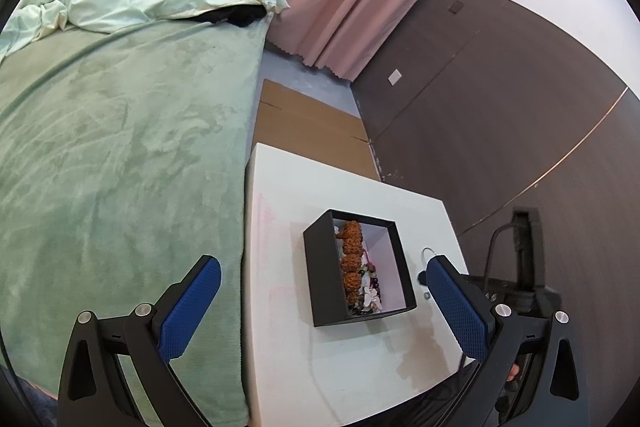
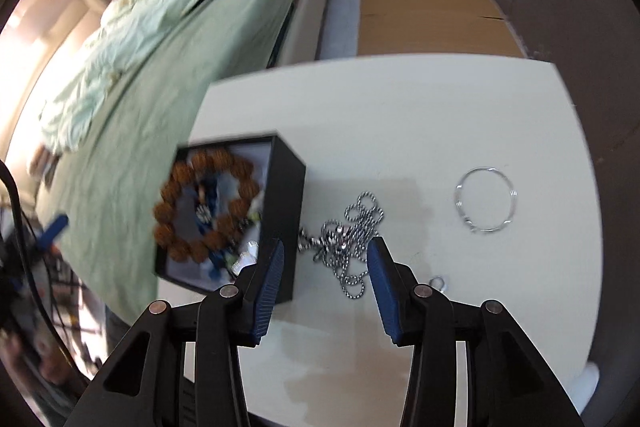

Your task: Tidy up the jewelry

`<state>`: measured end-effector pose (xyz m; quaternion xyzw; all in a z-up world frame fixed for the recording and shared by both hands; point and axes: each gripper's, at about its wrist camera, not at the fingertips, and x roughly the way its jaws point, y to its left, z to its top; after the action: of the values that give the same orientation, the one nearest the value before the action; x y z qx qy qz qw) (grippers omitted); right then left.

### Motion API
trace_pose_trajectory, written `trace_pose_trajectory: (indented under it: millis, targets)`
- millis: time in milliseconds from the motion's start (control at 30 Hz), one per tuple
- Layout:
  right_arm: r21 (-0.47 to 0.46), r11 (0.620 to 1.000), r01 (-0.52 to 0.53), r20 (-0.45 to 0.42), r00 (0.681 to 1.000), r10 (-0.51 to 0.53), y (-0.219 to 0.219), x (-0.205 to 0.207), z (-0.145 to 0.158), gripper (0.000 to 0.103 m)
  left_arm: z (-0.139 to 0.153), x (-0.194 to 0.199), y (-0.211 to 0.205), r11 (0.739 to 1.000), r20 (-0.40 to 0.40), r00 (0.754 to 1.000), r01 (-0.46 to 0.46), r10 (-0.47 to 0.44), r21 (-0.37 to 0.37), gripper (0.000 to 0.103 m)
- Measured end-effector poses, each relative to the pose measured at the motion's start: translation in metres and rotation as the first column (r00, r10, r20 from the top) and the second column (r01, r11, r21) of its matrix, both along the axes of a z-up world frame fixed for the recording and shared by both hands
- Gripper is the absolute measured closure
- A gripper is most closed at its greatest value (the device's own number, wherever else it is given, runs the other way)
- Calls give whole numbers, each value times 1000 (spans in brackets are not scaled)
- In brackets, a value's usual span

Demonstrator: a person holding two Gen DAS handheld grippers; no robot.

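A black box [image 1: 320, 279] with a pale lining stands on the white table [image 1: 276, 227]. It holds a bracelet of big brown beads [image 1: 352, 259] and several small trinkets. My left gripper [image 1: 326, 285] hangs open above the table, its blue pads [image 1: 192, 307] spread wider than the box. In the right wrist view the same box [image 2: 286, 195] shows the brown bracelet [image 2: 204, 203] inside. A silver ball chain [image 2: 352, 239] lies heaped on the table just right of the box. My right gripper [image 2: 326, 257] is open over it, pads apart on either side, not pressing on it.
A thin silver hoop [image 2: 486, 199] lies further right on the table [image 2: 400, 107], and a small ring [image 2: 438, 283] near the right pad. A bed with a green blanket [image 1: 120, 147] borders the table's left side. Cardboard [image 1: 304, 123] lies on the floor beyond. A dark wall [image 1: 520, 107] stands right.
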<state>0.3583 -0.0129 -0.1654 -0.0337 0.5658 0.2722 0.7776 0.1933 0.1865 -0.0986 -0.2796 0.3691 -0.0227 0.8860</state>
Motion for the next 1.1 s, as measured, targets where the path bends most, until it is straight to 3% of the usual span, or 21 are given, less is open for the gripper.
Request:
trace_pose_trajectory:
  millis: [333,400,467,700,733,800,833,1000,1100]
  targets:
    - [-119,979,-167,73,982,177,-8,-7,-28,59,-3,7,-2,1000,-19,1000,-3,2,-9,1]
    - [-134,971,-195,79,975,207,-7,-9,-33,54,-1,8,-4,1000,-19,1000,-5,5,-7,1]
    - [-140,962,-233,100,964,248,-4,-13,-35,43,0,8,-4,1000,-19,1000,-8,8,-2,1]
    - [-207,931,-301,171,926,338,11,-19,-39,41,2,8,-5,999,-28,999,-35,35,1,1]
    - [-210,922,-326,182,913,364,12,-20,-38,45,3,8,-5,999,-28,999,-37,37,1,1]
    - [-206,915,-348,179,906,385,12,-21,-35,73,3,8,-6,999,-28,999,-42,42,2,1]
    - [-207,916,-344,162,911,378,11,-18,-34,94,4,8,-7,999,-27,999,-43,43,3,1]
    - [-198,922,-332,156,918,364,7,-19,-32,95,1,6,-10,999,-34,999,-33,33,1,1]
    - [-135,945,-299,179,930,320,-3,-23,-17,95,-2,4,-12,1000,-40,999,-27,27,2,1]
